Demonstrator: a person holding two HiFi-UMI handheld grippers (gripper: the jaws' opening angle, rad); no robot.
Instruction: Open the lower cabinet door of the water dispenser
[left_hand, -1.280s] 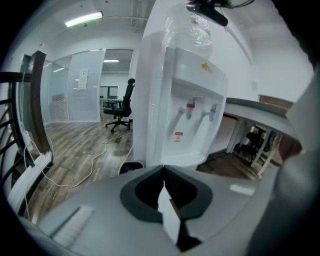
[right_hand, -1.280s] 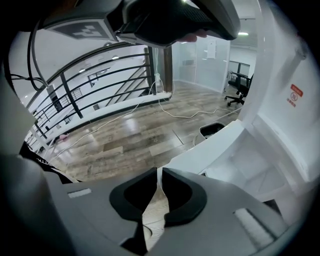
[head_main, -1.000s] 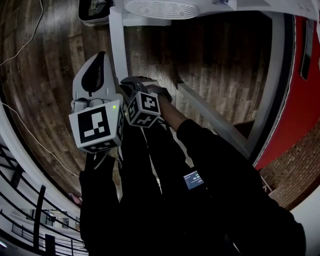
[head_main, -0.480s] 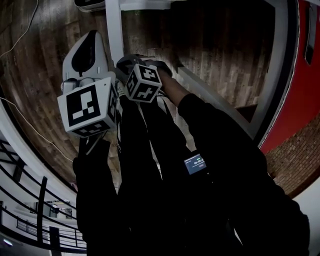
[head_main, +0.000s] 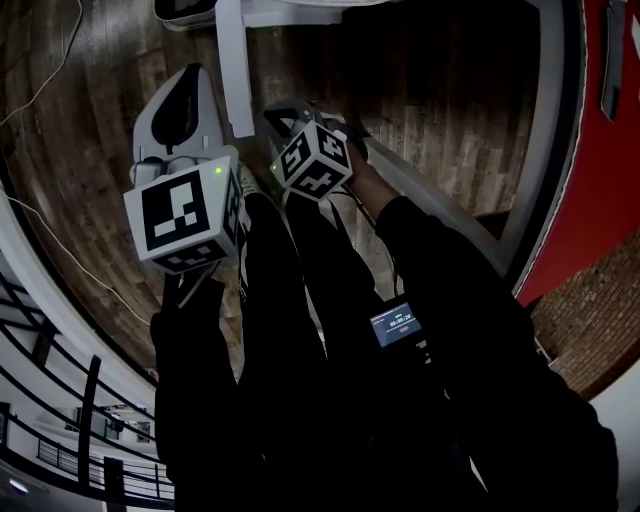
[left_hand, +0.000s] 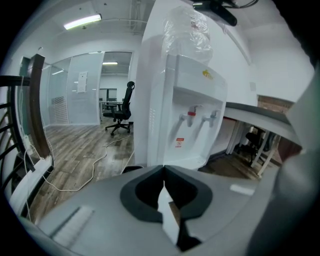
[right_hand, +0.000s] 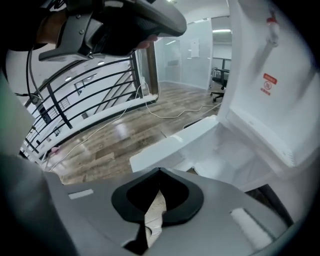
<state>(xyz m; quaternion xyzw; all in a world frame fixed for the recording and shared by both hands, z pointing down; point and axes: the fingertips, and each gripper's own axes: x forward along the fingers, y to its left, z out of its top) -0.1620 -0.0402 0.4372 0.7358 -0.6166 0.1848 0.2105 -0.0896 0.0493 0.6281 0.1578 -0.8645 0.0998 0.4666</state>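
Observation:
The white water dispenser (left_hand: 182, 100) stands ahead in the left gripper view, with its red and blue taps above the lower cabinet. Its lower cabinet door (right_hand: 172, 142) stands swung open, showing the white cabinet inside (right_hand: 235, 152). From above, in the head view, the door (head_main: 231, 70) is a narrow white strip. My right gripper (right_hand: 159, 172) is shut with nothing between its jaws, just short of the door's top edge; the head view shows this right gripper (head_main: 287, 113) to the right of the strip. My left gripper (left_hand: 163, 169) is shut and empty, left of the door.
Wooden floor (head_main: 90, 130) lies all round, with a white cable (left_hand: 85, 172) trailing across it. A black railing (right_hand: 75, 100) runs along the left. An office chair (left_hand: 121, 107) stands far behind glass walls. A red wall (head_main: 605, 170) is at the right.
My right gripper has moved rightward, away from the door's edge. The left gripper has hardly shifted.

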